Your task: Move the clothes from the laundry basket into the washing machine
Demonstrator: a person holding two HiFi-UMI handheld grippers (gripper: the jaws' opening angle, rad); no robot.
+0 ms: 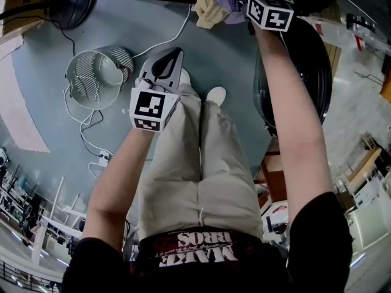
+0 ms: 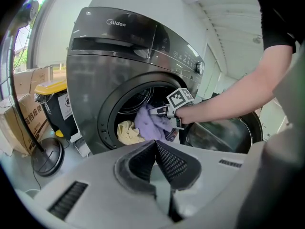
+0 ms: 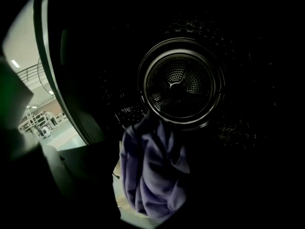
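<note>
- Right hand-held gripper (image 2: 166, 116): reaches into the mouth of the washer (image 2: 114, 70), at the centre of the left gripper view. Its jaws stand spread. The purple cloth (image 3: 152, 175) drapes between and below them and appears not to be pinched.
- Left hand-held gripper (image 2: 155, 144): jaws pressed together on nothing. It is held back from the washer and points at the mouth.
- Purple cloth: hangs bunched at the lip of the opening, lower centre of the right gripper view, in front of the drum (image 3: 180, 82). It looks to be at the threshold, not deep inside.
- Yellow cloth (image 2: 127, 131): lies at the lower left of the mouth, touching the purple cloth.
- Basket (image 1: 98, 78): on the floor, upper left of the head view, well apart from the washer. No cloth shows in it.
- Door (image 2: 224, 132): swung open, to the right of the mouth in the left gripper view.
- Handling, as judged: both cloths are light, soft and limp. They keep no shape, fold under their own weight and trail loose ends. They are neither fragile nor slippery. A trailing end could catch on the door seal or slide back over the lip.
- Where to grip, as judged: pinch a thick gathered fold near the top of the bunch, not a single edge. The piece then moves as one bundle and can be carried further into the drum.
</note>
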